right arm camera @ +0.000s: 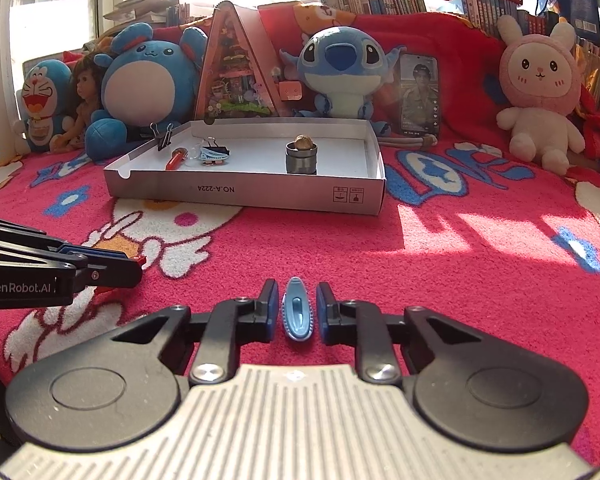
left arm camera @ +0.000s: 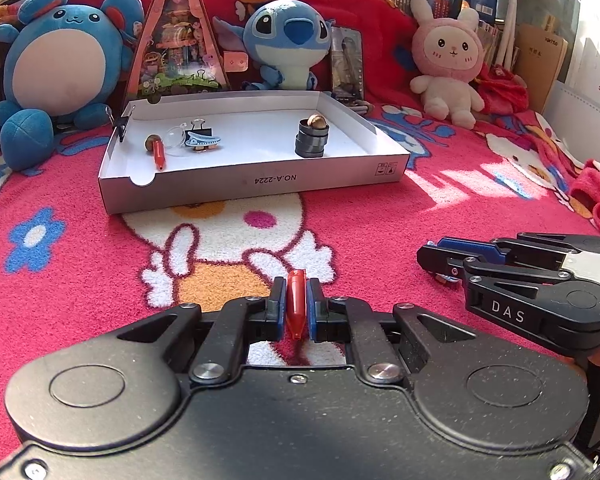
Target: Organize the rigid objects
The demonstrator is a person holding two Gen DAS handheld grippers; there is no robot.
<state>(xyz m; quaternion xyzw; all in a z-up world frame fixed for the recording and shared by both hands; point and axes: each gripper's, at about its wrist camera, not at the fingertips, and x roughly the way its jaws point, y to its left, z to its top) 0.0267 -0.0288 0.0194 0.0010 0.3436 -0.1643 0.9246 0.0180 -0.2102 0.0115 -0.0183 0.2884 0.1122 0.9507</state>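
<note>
In the left wrist view my left gripper [left arm camera: 296, 285] is shut on a red pen [left arm camera: 296, 308], which lies along the fingers just above the pink carpet. My right gripper [left arm camera: 434, 260] rests low on the carpet to its right. The right wrist view shows my right gripper [right arm camera: 297, 289] drawn in around a blue hair clip [right arm camera: 297, 316] on the carpet, pads at its two sides. My left gripper [right arm camera: 136, 270] reaches in from the left there. Ahead lies a white cardboard tray [left arm camera: 260, 190] [right arm camera: 260, 197]. It holds another red pen [left arm camera: 159, 155], a binder clip with a blue hair clip [left arm camera: 201, 140], and stacked dark rings [left arm camera: 310, 142] topped by a nut.
Behind the tray stand a round blue plush [left arm camera: 60, 64], a triangular miniature house [left arm camera: 178, 48], a blue alien plush [left arm camera: 288, 40], a phone [right arm camera: 419, 94] and a pink rabbit plush [left arm camera: 450, 64]. A black binder clip [left arm camera: 120, 124] grips the tray's left rim. Books line the back.
</note>
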